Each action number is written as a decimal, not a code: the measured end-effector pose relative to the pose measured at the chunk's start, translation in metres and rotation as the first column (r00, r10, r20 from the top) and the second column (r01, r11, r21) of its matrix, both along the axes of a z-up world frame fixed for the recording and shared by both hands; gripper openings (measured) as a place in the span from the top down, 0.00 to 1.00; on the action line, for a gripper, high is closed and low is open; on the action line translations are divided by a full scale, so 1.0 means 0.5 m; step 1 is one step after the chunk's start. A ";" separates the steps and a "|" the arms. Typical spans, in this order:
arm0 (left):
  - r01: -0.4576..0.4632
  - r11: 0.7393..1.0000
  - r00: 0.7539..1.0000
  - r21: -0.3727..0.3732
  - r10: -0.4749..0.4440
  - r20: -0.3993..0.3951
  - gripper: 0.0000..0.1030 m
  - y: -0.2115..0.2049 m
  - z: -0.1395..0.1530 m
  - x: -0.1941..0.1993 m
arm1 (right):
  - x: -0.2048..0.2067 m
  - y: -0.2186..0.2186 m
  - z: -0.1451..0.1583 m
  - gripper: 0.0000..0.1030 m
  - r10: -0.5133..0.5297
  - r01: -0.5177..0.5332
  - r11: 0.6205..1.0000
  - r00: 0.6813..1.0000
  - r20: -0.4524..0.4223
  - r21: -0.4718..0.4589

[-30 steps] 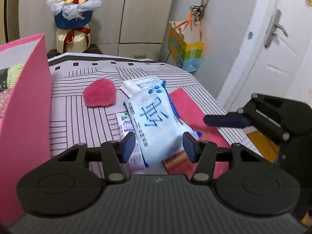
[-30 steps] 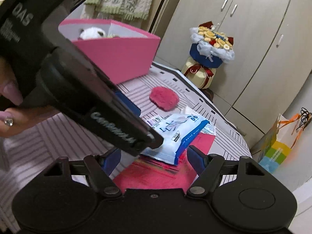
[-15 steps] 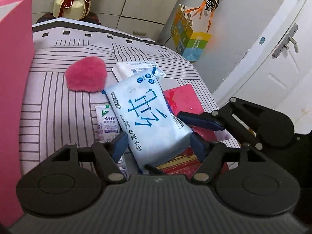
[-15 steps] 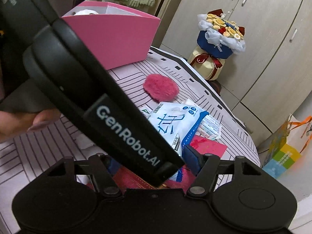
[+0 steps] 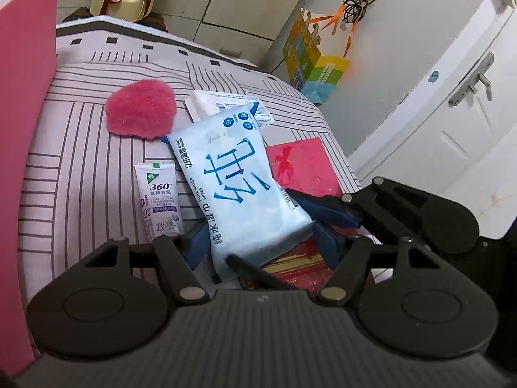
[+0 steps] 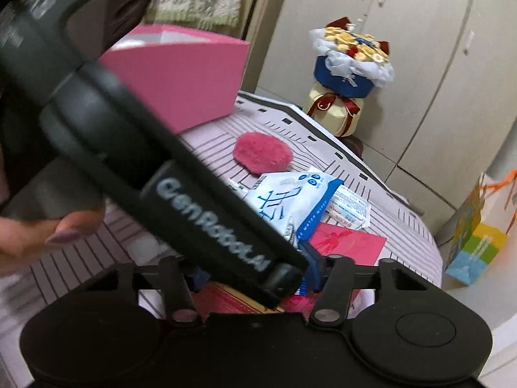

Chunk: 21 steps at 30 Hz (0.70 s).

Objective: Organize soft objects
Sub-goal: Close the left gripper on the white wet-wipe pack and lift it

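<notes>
A light blue wet-wipes pack (image 5: 239, 190) lies on the striped cover (image 5: 80, 168), over a red envelope (image 5: 300, 165). My left gripper (image 5: 261, 244) straddles the pack's near end. Its jaws are closing and its blue fingers (image 5: 197, 245) sit just beside the pack's edges. My right gripper (image 5: 318, 207) comes in from the right at the pack's right edge, its jaws closing. In the right wrist view the left gripper's body (image 6: 206, 213) hides most of the gap of my right gripper (image 6: 255, 268). A pink fluffy pad (image 5: 140, 113) lies farther back.
A small white tube (image 5: 160, 200) lies left of the pack and a white packet (image 5: 223, 103) behind it. A tall pink box (image 5: 22, 97) stands at the left. A bouquet (image 6: 349, 64) and a paper bag (image 5: 313, 68) stand beyond the edge. A hand (image 6: 48, 236) holds the left gripper.
Both grippers have dropped closer to the wipes pack. The left jaws have spread wider and now flank it. The right gripper has moved in to the pack's right edge and narrowed.
</notes>
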<state>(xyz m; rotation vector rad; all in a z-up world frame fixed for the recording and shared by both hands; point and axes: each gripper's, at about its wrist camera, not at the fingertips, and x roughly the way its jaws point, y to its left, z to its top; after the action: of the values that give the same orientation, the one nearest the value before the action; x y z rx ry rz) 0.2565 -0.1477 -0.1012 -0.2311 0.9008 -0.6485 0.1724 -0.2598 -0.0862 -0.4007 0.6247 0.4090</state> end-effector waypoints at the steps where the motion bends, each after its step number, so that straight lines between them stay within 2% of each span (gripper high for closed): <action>1: 0.005 1.000 1.000 0.004 -0.005 0.008 0.35 0.000 0.002 -0.005 | -0.005 -0.003 0.003 0.45 -0.007 0.007 1.000 1.000 0.002 0.018; 8: 0.023 0.999 0.996 0.039 -0.026 0.081 0.35 0.005 0.038 -0.060 | -0.056 0.002 0.027 0.45 -0.048 0.045 0.996 0.998 0.036 0.078; 21: 0.057 0.996 0.992 0.075 -0.065 0.104 0.36 0.061 0.090 -0.175 | -0.149 0.048 0.073 0.45 -0.055 0.048 0.988 0.997 0.045 0.145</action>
<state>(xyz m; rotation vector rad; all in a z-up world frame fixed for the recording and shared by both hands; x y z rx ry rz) 0.1692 -0.1170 -0.0560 -0.1036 0.8302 -0.6777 0.0979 -0.2360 -0.0496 -0.2562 0.5530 0.3907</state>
